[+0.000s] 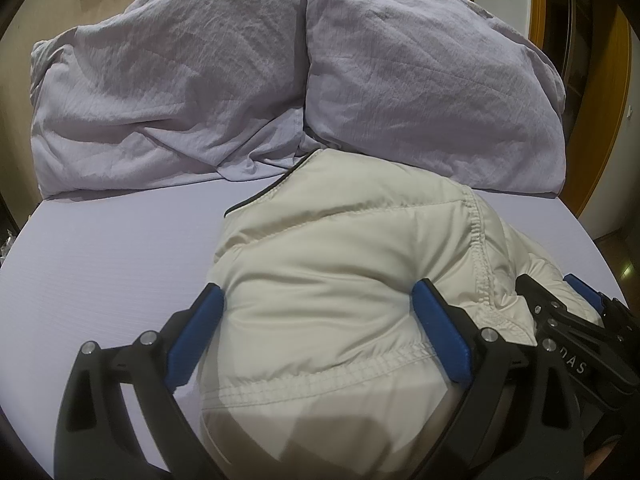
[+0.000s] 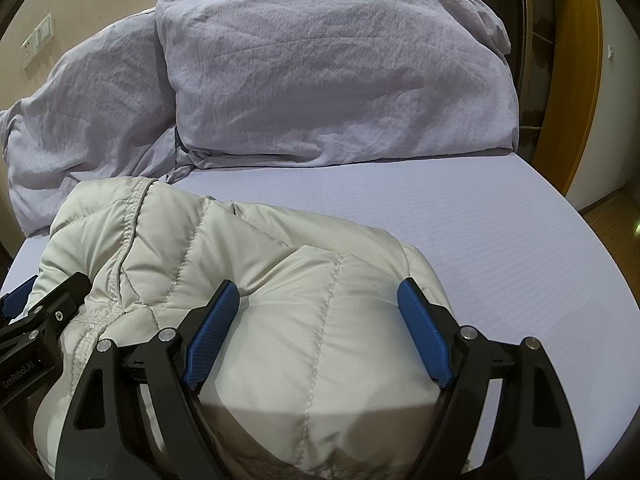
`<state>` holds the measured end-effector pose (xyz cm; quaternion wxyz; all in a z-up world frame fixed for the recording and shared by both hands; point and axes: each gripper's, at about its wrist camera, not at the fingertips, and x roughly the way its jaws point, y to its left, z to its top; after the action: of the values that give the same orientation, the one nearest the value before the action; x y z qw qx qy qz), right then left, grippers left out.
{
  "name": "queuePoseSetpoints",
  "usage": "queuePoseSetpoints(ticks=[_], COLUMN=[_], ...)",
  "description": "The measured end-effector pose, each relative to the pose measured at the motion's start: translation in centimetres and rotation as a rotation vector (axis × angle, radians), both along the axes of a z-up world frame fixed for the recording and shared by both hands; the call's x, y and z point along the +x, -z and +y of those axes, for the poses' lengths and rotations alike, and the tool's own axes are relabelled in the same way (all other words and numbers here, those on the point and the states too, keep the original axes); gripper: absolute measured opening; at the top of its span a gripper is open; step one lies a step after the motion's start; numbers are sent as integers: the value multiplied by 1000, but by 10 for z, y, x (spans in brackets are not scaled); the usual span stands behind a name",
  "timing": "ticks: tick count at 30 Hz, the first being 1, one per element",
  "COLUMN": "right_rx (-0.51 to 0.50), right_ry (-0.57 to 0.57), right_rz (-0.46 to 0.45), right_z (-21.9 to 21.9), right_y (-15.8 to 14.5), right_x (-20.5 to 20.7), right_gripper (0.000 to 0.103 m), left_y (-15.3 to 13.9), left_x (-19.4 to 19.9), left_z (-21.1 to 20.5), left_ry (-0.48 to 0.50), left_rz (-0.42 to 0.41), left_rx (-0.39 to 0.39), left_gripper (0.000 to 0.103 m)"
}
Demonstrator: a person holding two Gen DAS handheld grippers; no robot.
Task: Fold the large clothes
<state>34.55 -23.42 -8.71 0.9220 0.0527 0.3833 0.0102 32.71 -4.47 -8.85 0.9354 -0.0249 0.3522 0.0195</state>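
The cream quilted jacket [image 1: 340, 280] lay bundled in the lower centre of both views on the lilac bed sheet [image 1: 112, 248], puffy, with stitched seams and a dark-edged collar pointing toward the pillows [image 1: 280, 80]. The left gripper [image 1: 316, 308] and right gripper [image 2: 318, 304] each stood spread wide, blue pads flanking the bulk; bare sheet lay at lower left and, in the right view, along the right edge

Bare sheet [image 1: 100, 248] left, right of jacket [image 1: 340, 280]; pillows [image 1: 180, 92] block beyond.
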Motion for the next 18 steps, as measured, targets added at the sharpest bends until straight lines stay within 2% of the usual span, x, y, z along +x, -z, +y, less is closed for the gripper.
queuePoseSetpoints(ticks=[18], right_rx=[-38], right_ry=[11], right_rz=[-8], right_z=[0], right_y=[-1], right_x=[-3], right_gripper=[82], left_y=[1], left_x=[0], left_z=[0], left_ry=[0], left_rz=[-2], left_rx=[6], left_gripper=[96])
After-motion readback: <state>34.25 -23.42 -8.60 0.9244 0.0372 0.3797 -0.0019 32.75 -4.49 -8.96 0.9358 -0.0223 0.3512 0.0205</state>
